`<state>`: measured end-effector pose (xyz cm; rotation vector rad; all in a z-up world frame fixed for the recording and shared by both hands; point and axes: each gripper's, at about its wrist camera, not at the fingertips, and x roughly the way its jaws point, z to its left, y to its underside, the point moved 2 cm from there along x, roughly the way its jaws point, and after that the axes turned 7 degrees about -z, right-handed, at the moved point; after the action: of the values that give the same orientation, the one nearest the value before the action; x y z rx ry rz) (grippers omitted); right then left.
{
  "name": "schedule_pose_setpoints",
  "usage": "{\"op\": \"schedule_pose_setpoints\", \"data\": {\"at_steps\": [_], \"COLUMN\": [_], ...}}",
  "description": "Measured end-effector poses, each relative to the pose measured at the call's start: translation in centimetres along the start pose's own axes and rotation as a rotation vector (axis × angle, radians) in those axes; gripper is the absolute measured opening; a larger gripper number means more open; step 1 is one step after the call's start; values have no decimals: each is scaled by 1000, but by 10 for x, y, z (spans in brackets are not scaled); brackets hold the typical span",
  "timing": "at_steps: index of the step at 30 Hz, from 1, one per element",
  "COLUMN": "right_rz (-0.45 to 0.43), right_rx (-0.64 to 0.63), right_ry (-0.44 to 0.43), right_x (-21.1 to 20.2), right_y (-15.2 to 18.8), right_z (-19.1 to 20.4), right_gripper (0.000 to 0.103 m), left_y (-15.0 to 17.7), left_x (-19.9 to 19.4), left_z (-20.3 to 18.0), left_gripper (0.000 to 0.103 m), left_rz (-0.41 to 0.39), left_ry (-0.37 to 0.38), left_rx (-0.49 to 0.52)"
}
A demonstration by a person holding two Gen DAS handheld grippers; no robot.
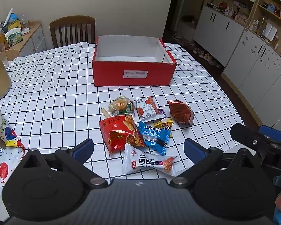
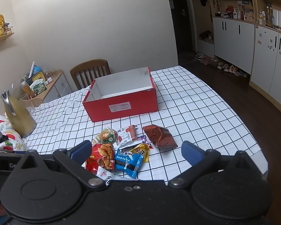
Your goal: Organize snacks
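Observation:
An open red box point(image 1: 134, 73) with a white, empty inside stands on the checked tablecloth; it also shows in the right wrist view point(image 2: 121, 106). In front of it lies a loose pile of snack packets: a red bag point(image 1: 119, 135), a blue packet point(image 1: 154, 136), a white packet point(image 1: 144, 162), a green-wrapped pastry point(image 1: 120, 106), a white-orange packet point(image 1: 147, 108) and a brown foil bag point(image 1: 181, 111). My left gripper point(image 1: 138, 148) is open and empty, just short of the pile. My right gripper point(image 2: 136, 151) is open and empty, above the pile's near side.
A wooden chair point(image 1: 73, 30) stands behind the table. A metal jug point(image 2: 18, 116) and gift-wrapped items point(image 1: 3, 131) sit at the left. The table's right edge point(image 1: 234, 123) drops to a dark floor. Cabinets point(image 1: 252, 60) line the right wall.

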<state>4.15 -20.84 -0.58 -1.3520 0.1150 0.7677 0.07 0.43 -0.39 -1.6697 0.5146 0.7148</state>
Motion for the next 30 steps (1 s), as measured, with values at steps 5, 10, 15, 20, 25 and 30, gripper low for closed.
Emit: {"op": "schedule_pose_setpoints", "data": {"at_steps": [5,10,15,20,25,30], "right_rz": [26,-1,-22,15,53,87], "right_rx": [19,23,-6,-43,-74,-131], "right_ry": [-21,-42,-48,-51,-53,-58], "right_x": [11,21,38,66,89,106], "right_y": [-1,-7,-13,-7,-3,0], "right_z": [-7,-14,-20,-27,-33,-35], "right_gripper": [102,102,102,100,100,98], "left_y": [-2,-11,-20,-17,-13,-4], "left_x": [11,18,30,52,70,82], "left_z": [5,17,35,51,68,58], "left_gripper": [103,103,103,103,103,103], "left_rz": [17,-34,-73,-58,-5,43], "left_ry": [3,-41,-119,-145,-100,-72], "left_rx": [-39,-82,-85,-104,-204,-159]}}
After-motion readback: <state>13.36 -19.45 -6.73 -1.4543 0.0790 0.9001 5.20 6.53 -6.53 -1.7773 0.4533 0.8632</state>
